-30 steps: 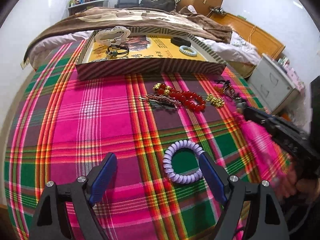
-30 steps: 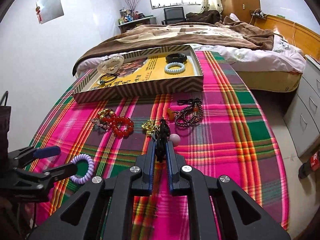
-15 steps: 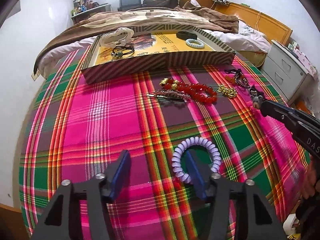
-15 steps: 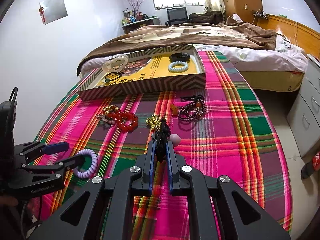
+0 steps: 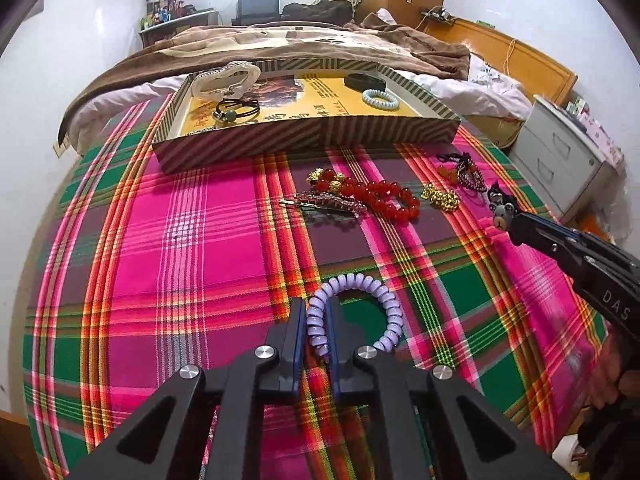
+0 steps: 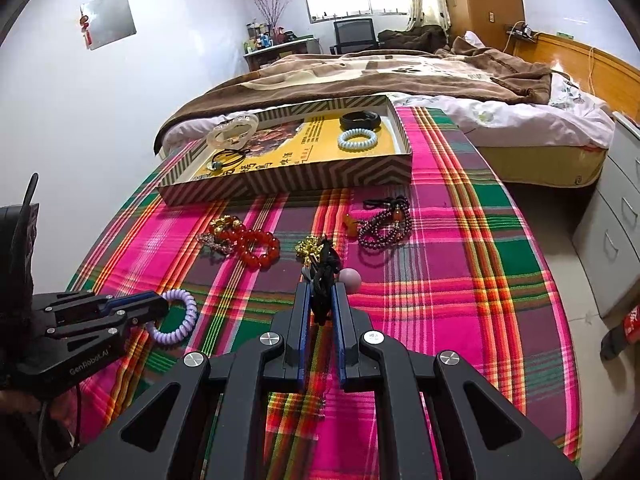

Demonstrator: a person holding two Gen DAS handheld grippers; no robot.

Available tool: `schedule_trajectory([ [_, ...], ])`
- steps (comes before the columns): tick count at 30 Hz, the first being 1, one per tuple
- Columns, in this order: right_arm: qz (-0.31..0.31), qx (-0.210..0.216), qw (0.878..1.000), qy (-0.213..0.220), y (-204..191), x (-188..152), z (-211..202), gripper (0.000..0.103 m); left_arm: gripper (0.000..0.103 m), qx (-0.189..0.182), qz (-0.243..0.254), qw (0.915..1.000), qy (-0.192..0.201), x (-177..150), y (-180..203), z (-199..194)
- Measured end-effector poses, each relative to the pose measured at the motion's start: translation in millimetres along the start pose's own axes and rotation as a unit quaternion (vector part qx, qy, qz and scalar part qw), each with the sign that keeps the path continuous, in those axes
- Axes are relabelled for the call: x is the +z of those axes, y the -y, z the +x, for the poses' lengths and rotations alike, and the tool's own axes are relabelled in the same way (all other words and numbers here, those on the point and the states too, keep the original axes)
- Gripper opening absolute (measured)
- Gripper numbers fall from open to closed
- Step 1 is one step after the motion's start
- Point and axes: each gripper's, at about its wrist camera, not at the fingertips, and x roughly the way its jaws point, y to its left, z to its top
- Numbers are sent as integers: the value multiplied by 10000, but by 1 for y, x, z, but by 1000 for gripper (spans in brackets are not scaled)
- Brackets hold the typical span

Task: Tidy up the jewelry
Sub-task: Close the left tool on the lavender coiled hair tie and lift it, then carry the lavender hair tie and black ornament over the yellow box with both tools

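The left gripper [image 5: 315, 320], wide apart a second ago, has just closed onto the lilac spiral plastic hair tie [image 5: 352, 312] near the plaid tablecloth's [image 5: 192, 240] front edge. The right gripper [image 6: 320, 300] stays clamped on a black corded charm [image 6: 322, 280], its details partly hidden.

The left gripper [image 5: 314, 312] has just been closing, and its pads now pinch the near-left side of a lilac spiral hair tie [image 5: 362, 304] on the plaid worktop [image 5: 180, 240]. Beyond lie red beads [image 5: 384, 196]; farther off, a striped tray [image 5: 304, 140].
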Motion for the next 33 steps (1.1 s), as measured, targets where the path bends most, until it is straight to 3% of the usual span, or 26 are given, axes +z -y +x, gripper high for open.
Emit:
schedule_trajectory([
  [16,-76,-45,9998,156,-5,14,-6,11,10,-112,-284,9984,471,25,-19,-23],
  [33,-263,-115,9989,376,-8,85,19,11,10,-84,-524,9952,825,97,-55,-15],
])
